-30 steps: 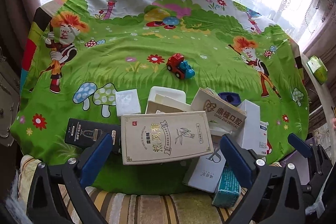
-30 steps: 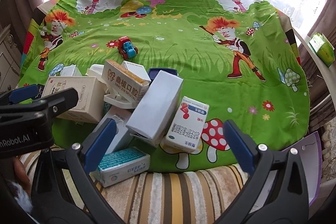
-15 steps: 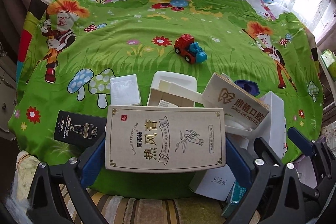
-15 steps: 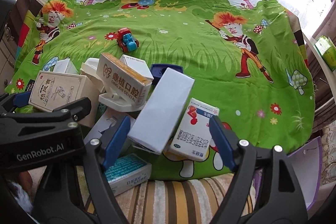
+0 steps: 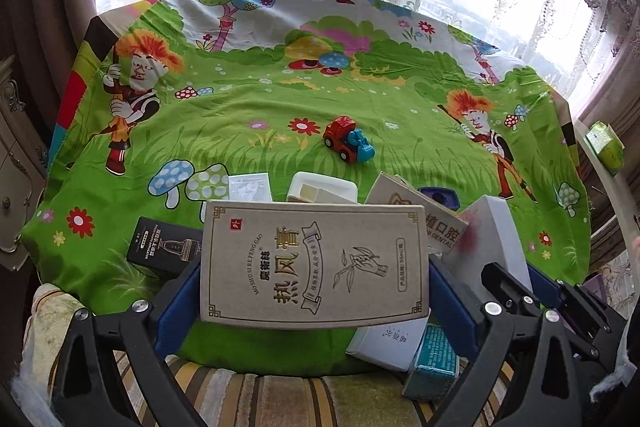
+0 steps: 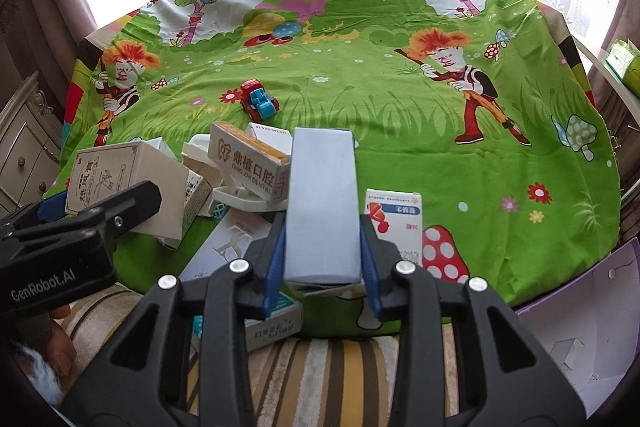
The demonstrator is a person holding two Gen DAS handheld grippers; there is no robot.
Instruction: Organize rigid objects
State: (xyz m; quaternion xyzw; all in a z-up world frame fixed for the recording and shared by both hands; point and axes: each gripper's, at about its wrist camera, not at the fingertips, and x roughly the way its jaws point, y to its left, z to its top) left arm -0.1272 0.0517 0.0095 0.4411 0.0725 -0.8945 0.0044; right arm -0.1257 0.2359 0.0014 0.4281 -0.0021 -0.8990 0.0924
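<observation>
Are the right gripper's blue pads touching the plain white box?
Touching. The right wrist view shows both pads of the right gripper pressed flat against the sides of the white box.

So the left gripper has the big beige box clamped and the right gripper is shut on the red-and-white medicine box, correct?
Not quite. The left gripper does clamp the beige box, but the right gripper, whose jaws have just been closing, grips the plain white box. The red-and-white medicine box lies free on the cloth beside it, as the right wrist view shows.
</observation>
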